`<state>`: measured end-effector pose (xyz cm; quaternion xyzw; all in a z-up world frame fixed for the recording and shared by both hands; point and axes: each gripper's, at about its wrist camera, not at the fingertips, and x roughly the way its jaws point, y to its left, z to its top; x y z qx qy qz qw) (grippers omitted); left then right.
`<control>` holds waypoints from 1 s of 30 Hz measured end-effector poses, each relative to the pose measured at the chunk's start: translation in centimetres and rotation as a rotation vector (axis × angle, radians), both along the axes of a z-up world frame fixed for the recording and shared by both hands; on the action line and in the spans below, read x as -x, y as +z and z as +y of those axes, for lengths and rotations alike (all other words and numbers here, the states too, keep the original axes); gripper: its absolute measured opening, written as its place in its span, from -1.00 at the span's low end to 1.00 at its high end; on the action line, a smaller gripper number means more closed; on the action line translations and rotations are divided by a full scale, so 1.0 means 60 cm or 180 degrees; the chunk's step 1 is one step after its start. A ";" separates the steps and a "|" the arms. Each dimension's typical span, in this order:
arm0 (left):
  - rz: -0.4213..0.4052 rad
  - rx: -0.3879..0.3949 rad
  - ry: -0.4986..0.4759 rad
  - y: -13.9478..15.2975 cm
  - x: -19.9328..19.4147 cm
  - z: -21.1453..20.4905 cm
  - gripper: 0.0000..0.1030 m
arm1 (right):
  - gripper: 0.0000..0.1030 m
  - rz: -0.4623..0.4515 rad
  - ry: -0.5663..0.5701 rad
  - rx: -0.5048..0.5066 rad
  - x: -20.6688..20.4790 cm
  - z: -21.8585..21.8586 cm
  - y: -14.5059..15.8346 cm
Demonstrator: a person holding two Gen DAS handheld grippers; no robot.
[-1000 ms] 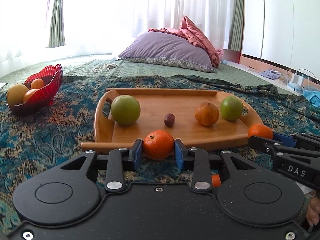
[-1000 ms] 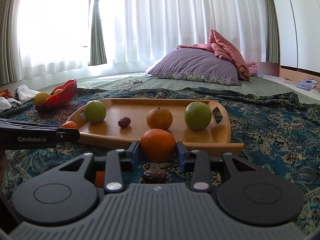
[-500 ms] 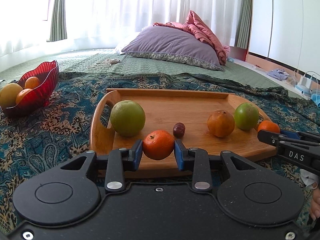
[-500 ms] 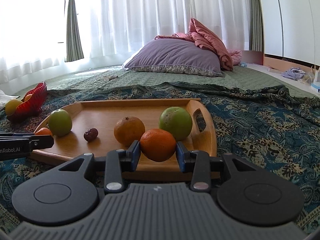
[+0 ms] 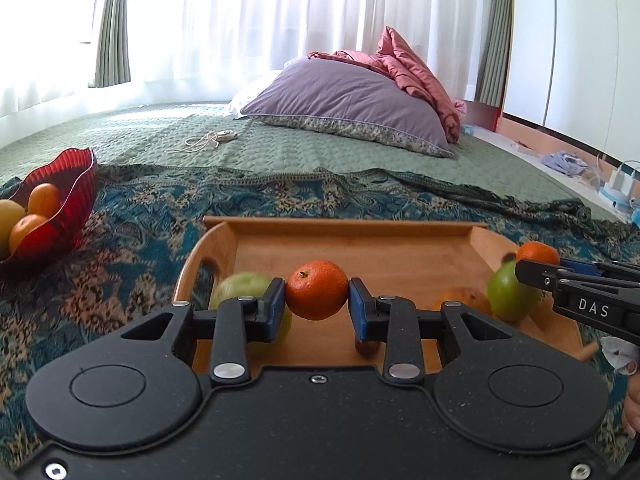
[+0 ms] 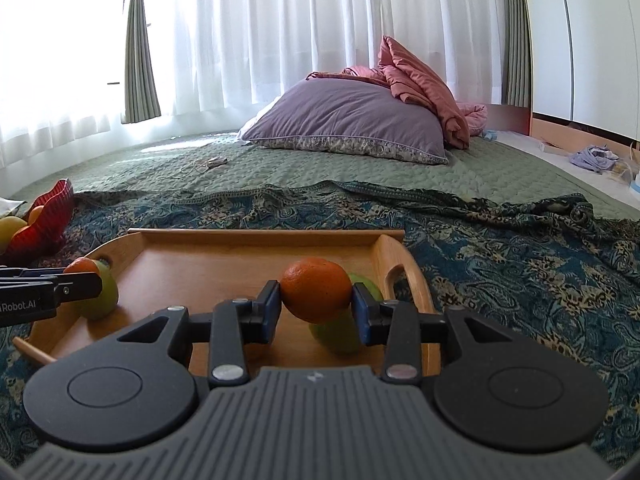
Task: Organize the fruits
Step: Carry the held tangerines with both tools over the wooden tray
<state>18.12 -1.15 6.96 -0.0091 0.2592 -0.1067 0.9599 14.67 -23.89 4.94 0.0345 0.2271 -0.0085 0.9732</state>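
A bed with a blue patterned blanket [image 5: 152, 208] holds a wooden tray [image 5: 360, 240]; each hand-held gripper, left [image 5: 317, 304] and right [image 6: 316, 302], squeezes an orange [image 5: 317, 290] [image 6: 316, 288] above it; green fruits [image 5: 506, 296] sit below; a red bowl [image 5: 68, 200] is at the left.

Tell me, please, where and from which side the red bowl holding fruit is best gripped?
Grip the red bowl by its raised wavy rim on the side facing the tray, coming from above: the rim is thin and exposed there, while fruit fills the inside.

The left hand-held gripper [image 5: 317, 300] hides most of a blurred green fruit [image 5: 240, 285]; the red bowl [image 5: 68, 208] is cut off at the edge.
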 end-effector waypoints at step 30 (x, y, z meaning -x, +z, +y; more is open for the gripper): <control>0.0925 -0.0181 0.0140 -0.046 -0.225 -0.002 -0.38 | -0.16 0.0952 0.0029 -0.0027 -0.201 -0.037 -0.023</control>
